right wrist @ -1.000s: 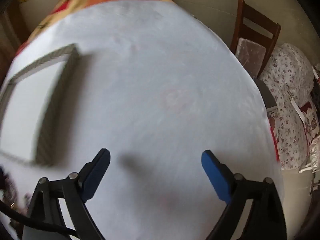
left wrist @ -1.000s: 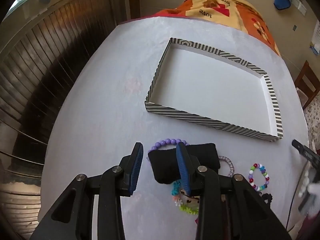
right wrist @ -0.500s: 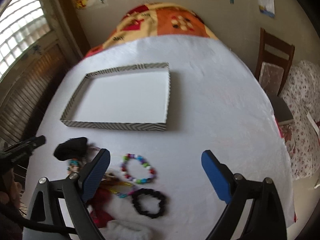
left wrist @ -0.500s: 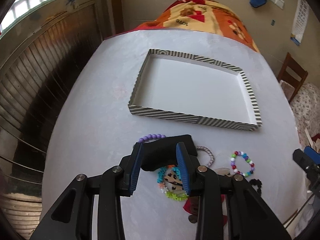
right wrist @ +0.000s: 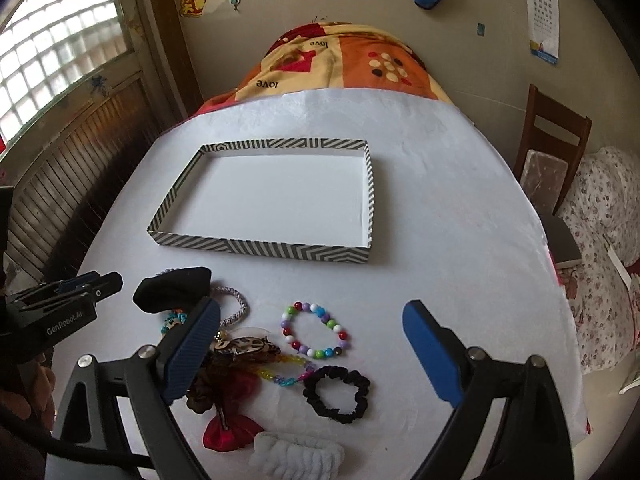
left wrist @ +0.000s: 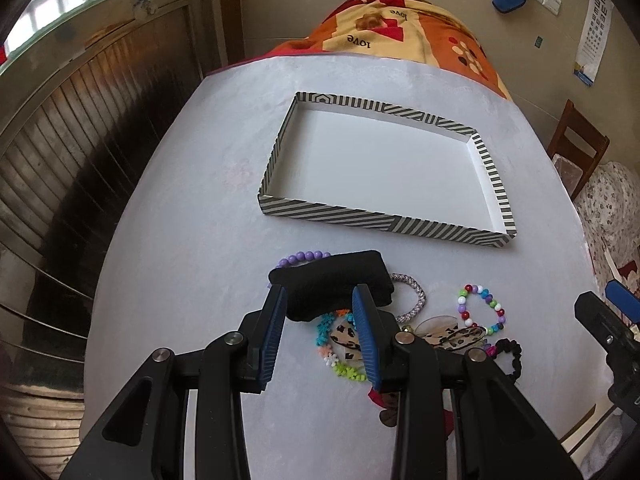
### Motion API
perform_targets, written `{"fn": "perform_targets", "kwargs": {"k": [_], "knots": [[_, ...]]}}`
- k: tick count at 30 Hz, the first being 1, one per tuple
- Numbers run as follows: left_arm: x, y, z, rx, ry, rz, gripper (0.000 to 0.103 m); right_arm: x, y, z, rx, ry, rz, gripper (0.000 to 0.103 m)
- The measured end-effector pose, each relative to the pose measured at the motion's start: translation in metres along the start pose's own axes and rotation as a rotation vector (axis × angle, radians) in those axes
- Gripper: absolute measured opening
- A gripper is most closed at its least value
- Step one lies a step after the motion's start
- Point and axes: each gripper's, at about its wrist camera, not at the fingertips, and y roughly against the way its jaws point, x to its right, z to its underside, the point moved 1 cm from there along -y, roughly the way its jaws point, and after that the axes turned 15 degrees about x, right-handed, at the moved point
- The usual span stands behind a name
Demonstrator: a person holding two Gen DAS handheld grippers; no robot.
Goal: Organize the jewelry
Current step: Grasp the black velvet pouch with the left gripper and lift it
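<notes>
While the left claw is clenched on the black fabric band, lifted clear of the counter, the step in hand is judged to be the transfer of this first item to the striped tray. The tray lies ahead of the left claw, beyond the pile, and holds nothing.

The right claw is released, jaws wide apart, nothing between them. It hangs above the pile of remaining jewelry. Directly ahead of it lies the multicoloured bead bracelet; just below that, between its fingers, the black scrunchie. Toward its left finger lie the red bow and a leopard-print piece. The white fluffy band lies nearest the camera.

Next move, as judged:
1. Carry the black fabric band forward over the tray's near wall.
2. Lower it onto the tray floor, then release.
3. Bring the right claw down on the bead bracelet or scrunchie.

Limits of view:
- The purple bead bracelet is largely hidden behind the held band.
- The braided ring is part covered.
- Items under the left finger of the right claw overlap; their number cannot be told.
</notes>
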Motion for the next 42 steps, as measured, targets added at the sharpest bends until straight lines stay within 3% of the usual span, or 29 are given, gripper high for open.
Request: {"fn": "perform_targets", "kwargs": {"k": [42], "knots": [[0.008, -0.006, 0.009, -0.042, -0.003, 0.021, 0.026, -0.002, -0.010, 0.003, -0.047, 0.019, 0.022, 0.095]]}}
